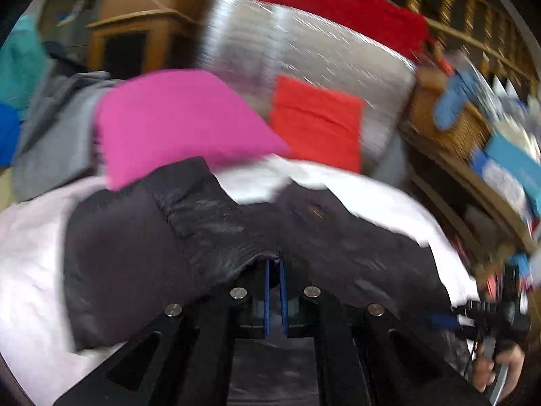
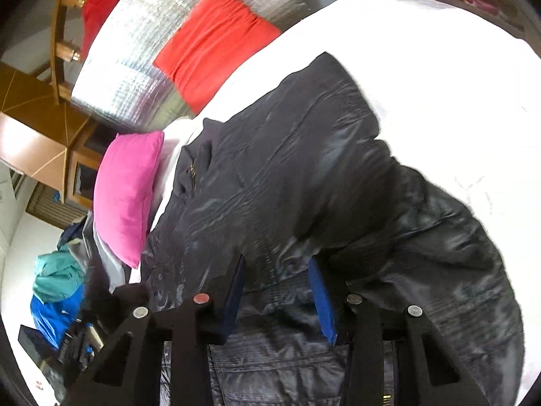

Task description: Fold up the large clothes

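Pinching black jacket (image 1: 209,223): left tool (image 1: 275,264); right tool (image 2: 277,270) agape.

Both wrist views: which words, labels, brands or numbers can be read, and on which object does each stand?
None can be read.
Blue boxes on the cluttered wooden shelf: any print is blurred by motion.
Shiny black padded jacket on the white bed sheet: no label or logo shows.
Pink cushion and orange-red cushion: plain.
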